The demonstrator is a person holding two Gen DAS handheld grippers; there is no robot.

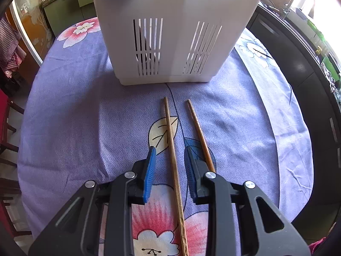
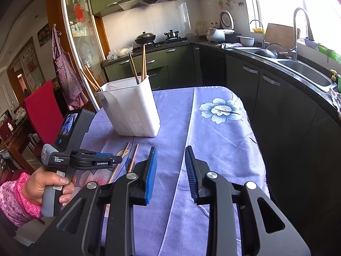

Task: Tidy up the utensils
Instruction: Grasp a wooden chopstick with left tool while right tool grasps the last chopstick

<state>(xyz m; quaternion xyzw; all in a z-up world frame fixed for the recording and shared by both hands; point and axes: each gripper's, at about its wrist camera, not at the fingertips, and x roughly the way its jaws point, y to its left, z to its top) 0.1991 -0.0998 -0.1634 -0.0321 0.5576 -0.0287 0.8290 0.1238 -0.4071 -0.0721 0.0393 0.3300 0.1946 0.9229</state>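
On my left wrist view, the left tongs (image 1: 169,155) point steeply down at the surface (image 1: 74,117), which is covered by a lilac cloth printed with pink and blue flowers. Their blue ribbed pads (image 1: 150,170) stand apart, clamped on nothing. A long, thin brown wooden chopstick (image 1: 173,162) lies flat on the cloth and runs lengthwise through the gap between the pads; I see clear cloth on either side of it, so neither pad presses on it. A second brown wooden chopstick (image 1: 199,132) lies just beside the first, outside the gap, its near end passing behind the right-hand pad. Both far tips point toward the white slotted plastic utensil holder (image 1: 170,42), which stands upright on the surface just beyond them, not touching.

On my right wrist view, the right tongs (image 2: 170,160) hang over bare cloth with their pads apart and nothing between them. The two chopsticks lie to their left, well clear of the pads. The same white holder (image 2: 130,111) stands further back and already carries several upright brown chopsticks (image 2: 142,64). At the left edge, a hand (image 2: 45,184) in a pink patterned sleeve grips the grey handle of the left tongs.
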